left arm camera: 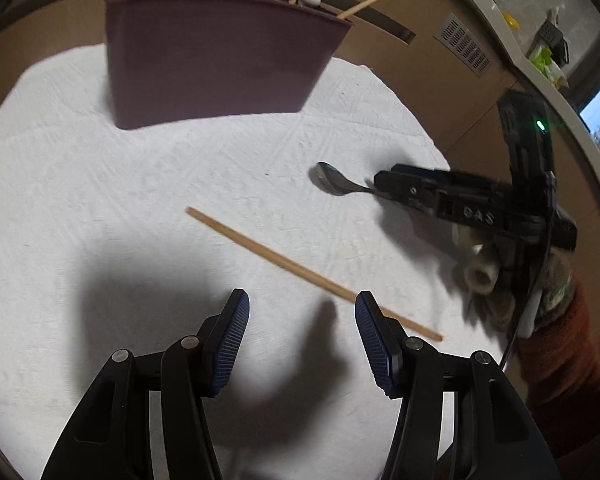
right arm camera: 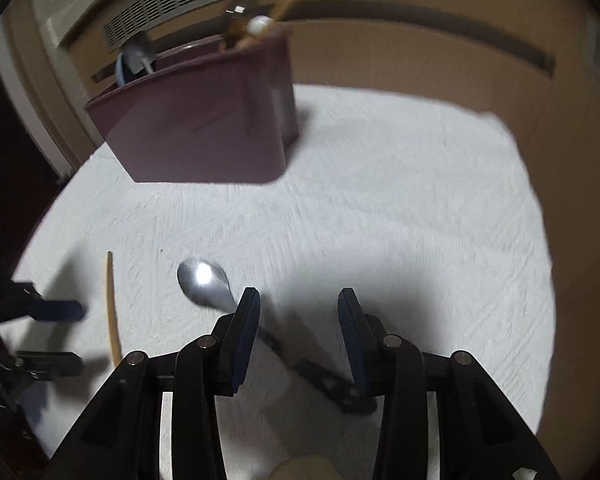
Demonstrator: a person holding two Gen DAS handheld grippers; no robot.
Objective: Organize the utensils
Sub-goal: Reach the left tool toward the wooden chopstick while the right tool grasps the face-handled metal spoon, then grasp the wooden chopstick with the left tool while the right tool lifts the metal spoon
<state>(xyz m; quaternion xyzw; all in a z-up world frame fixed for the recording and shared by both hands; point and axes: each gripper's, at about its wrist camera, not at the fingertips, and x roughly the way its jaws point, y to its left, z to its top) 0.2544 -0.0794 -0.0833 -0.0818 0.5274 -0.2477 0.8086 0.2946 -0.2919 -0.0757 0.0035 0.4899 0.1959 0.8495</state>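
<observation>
right tool point(right arm camera: 298, 310) spread wide, straddling spoon point(right arm camera: 204, 282) handle on white cloth point(right arm camera: 380, 220), bowl ahead-left of fingers. left tool point(left arm camera: 302, 334) spread wide, holding nothing; chopstick point(left arm camera: 300, 268) just ahead, passing behind right finger. maroon holder point(left arm camera: 216, 60) farther ahead.

A: Can any writing be read here?

B: Only one marking. In the left wrist view, right of centre, the black plastic right tool point(left arm camera: 380, 188) carries raised letters on its side that look like "DAS".

A: Are you sure of the letters?

B: Not fully; the first is blurred. Nearby, a small green light glows on the same tool's body.

A: And the right wrist view?

B: Nothing legible there.
</observation>
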